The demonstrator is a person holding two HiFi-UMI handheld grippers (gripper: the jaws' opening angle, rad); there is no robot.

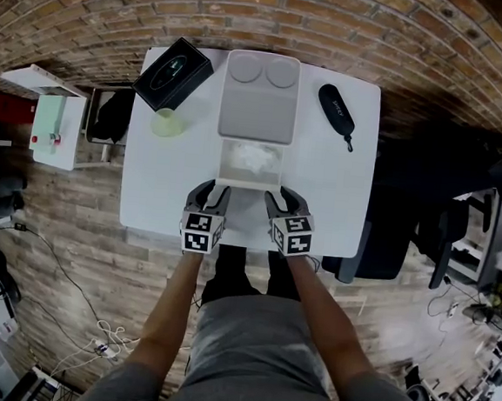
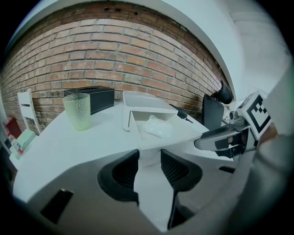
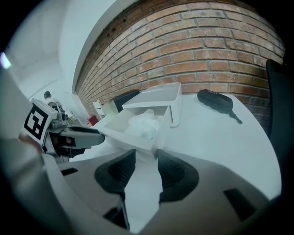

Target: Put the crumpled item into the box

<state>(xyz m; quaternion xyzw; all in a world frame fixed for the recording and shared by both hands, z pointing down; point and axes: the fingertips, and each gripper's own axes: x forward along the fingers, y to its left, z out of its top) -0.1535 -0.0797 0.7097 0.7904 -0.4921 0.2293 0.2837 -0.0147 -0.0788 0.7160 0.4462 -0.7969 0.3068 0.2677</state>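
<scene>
A white box (image 1: 224, 168) stands open on the white table (image 1: 329, 202), its lid (image 1: 260, 100) laid back toward the brick wall. A crumpled white item (image 1: 255, 159) lies inside it, also seen in the left gripper view (image 2: 156, 127) and the right gripper view (image 3: 143, 126). My left gripper (image 1: 214, 192) sits at the box's near left corner, my right gripper (image 1: 282, 198) at its near right corner. In each gripper view the jaws of the left gripper (image 2: 149, 158) and the right gripper (image 3: 147, 158) stand apart, a box corner just at their mouth. No pad visibly presses on it.
A pale green cup (image 1: 168, 124) and a black box (image 1: 173, 73) stand at the table's back left. A black oval case (image 1: 336, 109) lies at the back right. A dark chair (image 1: 407, 218) stands right of the table. The person stands at the near edge.
</scene>
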